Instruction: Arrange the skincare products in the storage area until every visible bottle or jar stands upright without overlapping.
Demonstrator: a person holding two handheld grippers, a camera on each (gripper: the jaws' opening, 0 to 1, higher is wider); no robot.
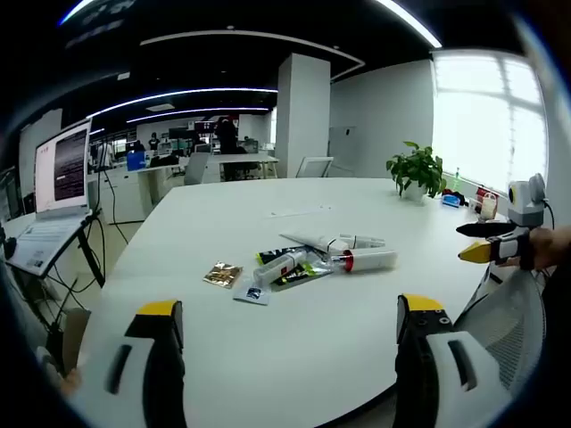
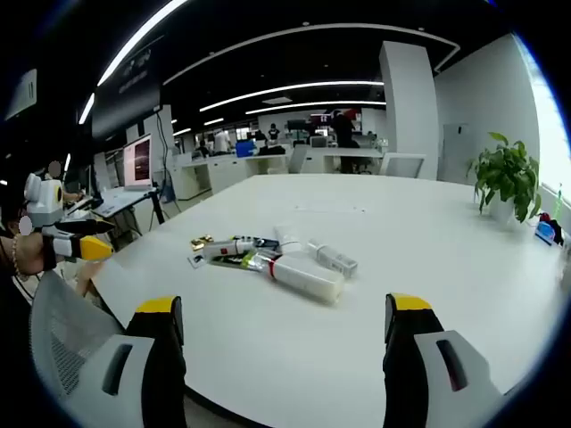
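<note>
Left claw [image 1: 290, 334] is wide open over the white bench [image 1: 294, 339], nothing in it. Tubes [image 1: 335, 250] and sachets [image 1: 234, 281] lie flat mid-bench; right claw [image 1: 486, 242] pokes in beside a potted plant [image 1: 417, 169].

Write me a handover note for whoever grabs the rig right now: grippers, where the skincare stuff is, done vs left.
Left gripper: open, holding nothing, hovering at the near edge of the white table.
Right gripper: open, holding nothing, also at the table edge, on the opposite side of the pile.
Products: the white tubes, the tube with the red band and the dark sachets lie flat in one overlapping pile mid-table. A gold sachet lies just beside it.
Done: nothing stands upright yet.
Left: separate the pile, stand each bottle or tube up, spaced apart and in view.
</note>
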